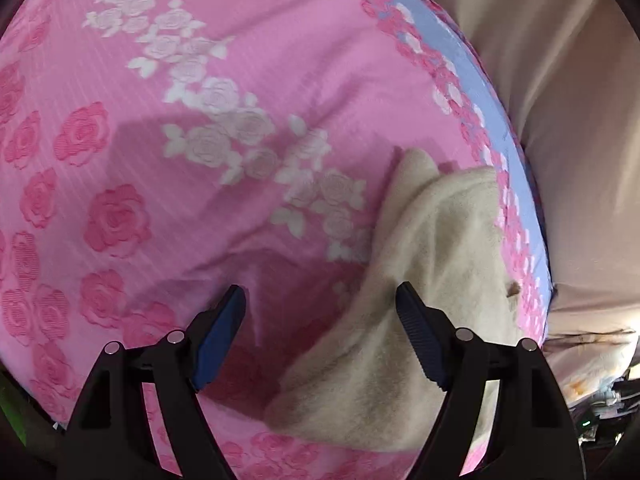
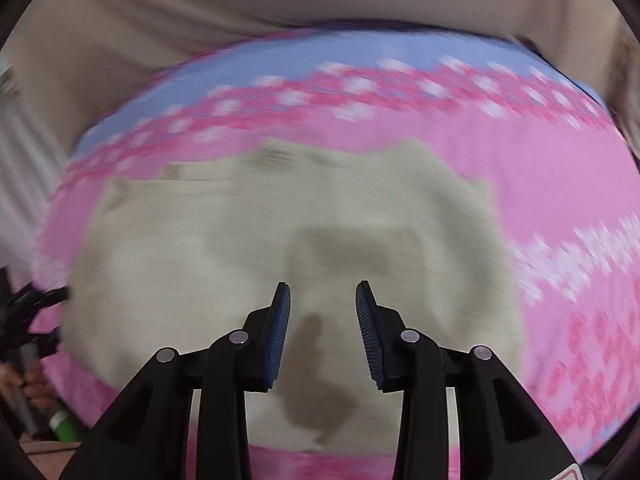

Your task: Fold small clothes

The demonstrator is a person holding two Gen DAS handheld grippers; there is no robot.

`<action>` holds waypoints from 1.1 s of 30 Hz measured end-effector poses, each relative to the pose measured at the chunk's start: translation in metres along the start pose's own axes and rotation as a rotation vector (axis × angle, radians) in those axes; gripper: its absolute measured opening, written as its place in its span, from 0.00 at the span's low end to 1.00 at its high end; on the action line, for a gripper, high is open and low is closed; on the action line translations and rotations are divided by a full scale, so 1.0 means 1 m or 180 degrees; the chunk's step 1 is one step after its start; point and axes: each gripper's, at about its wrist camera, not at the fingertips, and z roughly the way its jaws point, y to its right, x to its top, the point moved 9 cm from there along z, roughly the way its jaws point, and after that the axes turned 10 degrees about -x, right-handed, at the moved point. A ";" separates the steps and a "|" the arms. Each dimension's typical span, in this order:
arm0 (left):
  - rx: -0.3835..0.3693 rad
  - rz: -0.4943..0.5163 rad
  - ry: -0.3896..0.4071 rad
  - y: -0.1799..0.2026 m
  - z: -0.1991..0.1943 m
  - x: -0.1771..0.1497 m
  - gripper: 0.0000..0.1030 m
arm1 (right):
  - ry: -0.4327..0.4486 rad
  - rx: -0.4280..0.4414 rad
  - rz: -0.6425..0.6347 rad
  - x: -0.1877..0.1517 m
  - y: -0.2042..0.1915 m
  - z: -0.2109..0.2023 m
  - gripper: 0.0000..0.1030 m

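A cream fleece garment [image 1: 432,264] lies on a pink rose-print bedsheet [image 1: 168,128], near the sheet's blue-bordered edge. My left gripper [image 1: 320,294] is open and empty, just above the garment's left edge, its right finger over the cloth. In the right wrist view the same garment [image 2: 248,240] lies spread flat, blurred by motion. My right gripper [image 2: 323,292] is open and empty above the garment's middle. The left gripper [image 2: 36,308] shows at that view's left edge, beside the garment.
The bedsheet [image 2: 540,168] has a blue band [image 1: 472,68] with a rose border along its far edge. Beige fabric [image 1: 560,100] hangs beyond the bed edge. Clutter [image 1: 600,400] lies low on the right past the bed.
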 end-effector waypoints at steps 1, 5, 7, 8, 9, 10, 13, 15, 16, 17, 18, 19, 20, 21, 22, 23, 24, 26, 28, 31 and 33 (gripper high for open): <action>-0.0024 0.0064 -0.0029 0.006 0.004 -0.001 0.76 | 0.0025 0.0049 -0.0150 0.006 -0.022 0.002 0.35; -0.0007 0.0286 -0.0139 0.024 0.024 -0.010 0.88 | -0.0181 0.0206 -0.0327 0.004 -0.072 0.025 0.36; 0.0110 0.0430 -0.0157 0.030 0.030 -0.011 0.90 | -0.0326 0.0249 -0.0346 -0.001 -0.081 0.038 0.36; 0.0183 0.0532 -0.0185 0.033 0.034 -0.011 0.90 | -0.0387 0.0224 -0.0353 -0.004 -0.083 0.044 0.36; 0.0203 0.0598 -0.0200 0.035 0.034 -0.013 0.87 | -0.0442 0.0181 -0.0359 -0.007 -0.084 0.050 0.36; 0.0219 0.0655 -0.0208 0.036 0.034 -0.014 0.75 | -0.0496 0.0133 -0.0362 -0.011 -0.082 0.056 0.36; -0.0153 0.0466 -0.0403 0.039 0.036 -0.019 0.31 | -0.0501 0.0086 -0.0369 -0.016 -0.082 0.062 0.37; -0.0241 0.0409 -0.0356 0.041 0.029 -0.019 0.21 | -0.0489 0.0017 -0.0439 -0.016 -0.086 0.063 0.39; -0.0286 0.0451 -0.0350 0.046 0.026 -0.019 0.17 | -0.0479 -0.0029 -0.0487 -0.016 -0.088 0.064 0.40; -0.0352 0.0490 -0.0328 0.053 0.021 -0.020 0.16 | -0.0467 -0.0061 -0.0528 -0.016 -0.090 0.065 0.41; -0.0448 0.0520 -0.0316 0.061 0.015 -0.022 0.15 | -0.0449 -0.0094 -0.0572 -0.016 -0.091 0.066 0.42; -0.0509 0.0552 -0.0313 0.070 0.012 -0.023 0.15 | -0.0431 -0.0118 -0.0600 -0.016 -0.092 0.066 0.44; -0.0573 0.0602 -0.0304 0.080 0.007 -0.025 0.15 | -0.0410 -0.0142 -0.0629 -0.015 -0.093 0.068 0.44; -0.0651 0.0643 -0.0307 0.091 0.002 -0.027 0.14 | -0.0389 -0.0156 -0.0653 -0.014 -0.093 0.069 0.45; -0.0734 0.0675 -0.0325 0.100 -0.002 -0.030 0.14 | -0.0370 -0.0164 -0.0672 -0.013 -0.093 0.070 0.46; -0.0791 0.0717 -0.0347 0.111 -0.005 -0.033 0.14 | -0.0348 -0.0174 -0.0686 -0.013 -0.093 0.070 0.47; -0.0827 0.0763 -0.0362 0.119 -0.008 -0.034 0.14 | -0.0328 -0.0181 -0.0695 -0.012 -0.094 0.070 0.47; -0.0903 0.0895 -0.0404 0.142 -0.011 -0.042 0.14 | -0.0282 -0.0186 -0.0706 -0.012 -0.094 0.070 0.48; -0.0979 0.1016 -0.0466 0.164 -0.012 -0.052 0.14 | -0.0253 -0.0171 -0.0702 -0.011 -0.094 0.071 0.48; -0.1062 0.1241 -0.0563 0.194 -0.011 -0.069 0.14 | -0.0210 -0.0120 -0.0690 -0.012 -0.093 0.071 0.49; -0.1128 0.1454 -0.0664 0.220 -0.009 -0.086 0.14 | -0.0185 -0.0075 -0.0685 -0.011 -0.093 0.071 0.49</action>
